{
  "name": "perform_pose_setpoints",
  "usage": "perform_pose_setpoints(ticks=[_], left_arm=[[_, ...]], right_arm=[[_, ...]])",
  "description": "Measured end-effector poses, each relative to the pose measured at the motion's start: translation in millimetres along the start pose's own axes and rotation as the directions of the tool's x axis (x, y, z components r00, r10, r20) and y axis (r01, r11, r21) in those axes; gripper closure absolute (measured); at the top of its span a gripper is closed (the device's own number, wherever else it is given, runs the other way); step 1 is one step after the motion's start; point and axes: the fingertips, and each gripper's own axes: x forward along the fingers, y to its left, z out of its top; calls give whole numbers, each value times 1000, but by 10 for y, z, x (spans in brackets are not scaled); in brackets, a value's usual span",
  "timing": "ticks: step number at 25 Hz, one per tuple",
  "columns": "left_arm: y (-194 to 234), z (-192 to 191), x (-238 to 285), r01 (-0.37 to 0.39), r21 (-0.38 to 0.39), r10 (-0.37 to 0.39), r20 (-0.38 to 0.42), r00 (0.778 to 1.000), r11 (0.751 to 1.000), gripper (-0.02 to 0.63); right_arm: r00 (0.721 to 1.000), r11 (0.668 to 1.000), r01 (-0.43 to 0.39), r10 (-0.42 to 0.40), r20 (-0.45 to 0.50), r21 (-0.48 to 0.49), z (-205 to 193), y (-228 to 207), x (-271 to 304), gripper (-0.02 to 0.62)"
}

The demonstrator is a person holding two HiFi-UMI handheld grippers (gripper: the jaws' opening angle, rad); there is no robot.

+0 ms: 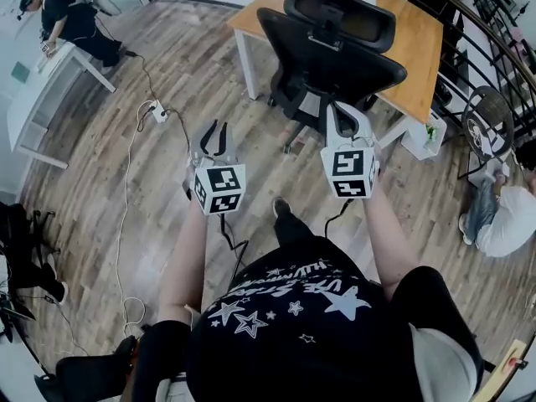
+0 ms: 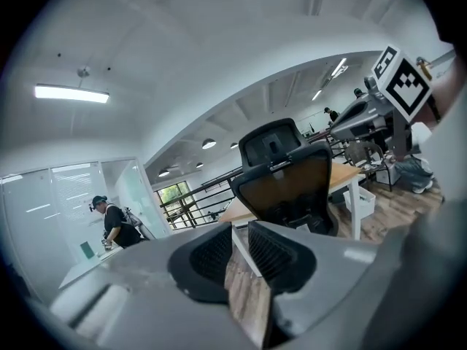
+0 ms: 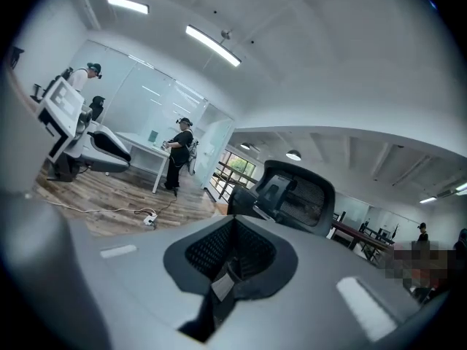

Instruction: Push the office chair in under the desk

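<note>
The office chair [image 1: 331, 53] stands back-on just short of the wooden worktop [image 1: 419, 48], so with the right tool [image 1: 342, 115] pressed together and the left tool [image 1: 214, 132] a sliver apart, empty, both should meet the backrest evenly and push straight.

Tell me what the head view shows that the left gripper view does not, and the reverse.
Only the head view shows the power strip with its cable on the floor and the wearer's black shirt with stars. Only the left gripper view shows the ceiling light and the narrow, empty gap between the left tongs. Both show the office chair, the wooden desk beyond it, and a person in black at a white table.
</note>
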Motion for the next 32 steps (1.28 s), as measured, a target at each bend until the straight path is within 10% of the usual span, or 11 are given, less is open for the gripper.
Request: perform_pose_setpoints(ticks=[32], left_arm=[[5, -446, -1349, -48, -147, 45, -24, 999, 988, 604]], right_arm=[[993, 992, -114, 112, -39, -60, 2, 772, -964, 594]])
